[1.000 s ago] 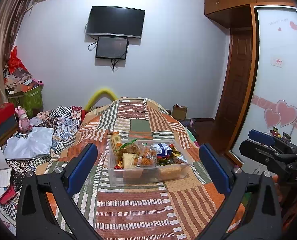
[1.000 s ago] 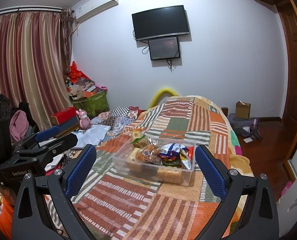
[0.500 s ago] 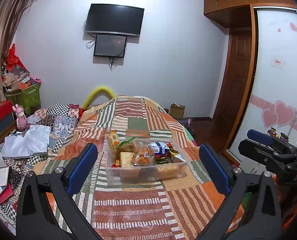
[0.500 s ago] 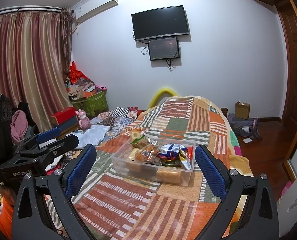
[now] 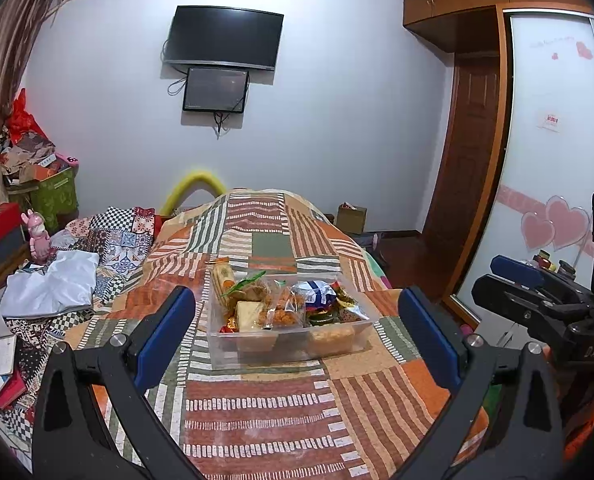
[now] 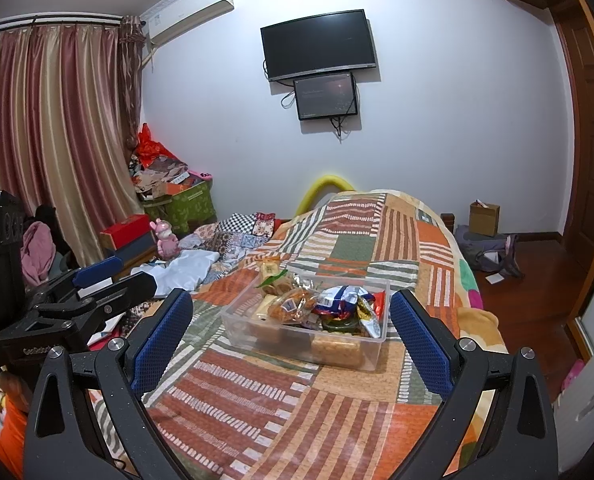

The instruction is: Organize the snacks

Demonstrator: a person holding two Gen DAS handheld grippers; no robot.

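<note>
As seen from the left wrist: left gripper (image 5: pixel 297 332) held above the bed (image 5: pixel 281 412), jaws spread wide, nothing between the blue pads (image 5: pixel 165 338). Clear plastic box (image 5: pixel 289 340) resting on the patchwork quilt near the middle of the bed, framed between the two fingers but well ahead of them. Box filled with wrapped snacks (image 5: pixel 281 306): a blue-and-white packet (image 5: pixel 313 294), orange-brown baked pieces, a pale block, a green wrapper tip. Tall biscuit packet (image 5: pixel 221 280) upright at the far left corner of the box; inside or just behind, cannot tell. Right gripper (image 5: pixel 537 300) at the right edge, beside the bed. Television (image 5: pixel 225 38) on the far wall, smaller screen just beneath.

As seen from the right wrist: right gripper (image 6: pixel 291 334) likewise above the bed (image 6: pixel 337 400), jaws spread wide and holding nothing. Same clear plastic box (image 6: pixel 309 328) lying ahead between the fingers, turned at an angle, snacks (image 6: pixel 317 304) heaped inside. Left gripper (image 6: pixel 89 296) at the left edge, apart from the box. Curtain (image 6: pixel 49 128) and cluttered boxes along the left wall.
</note>
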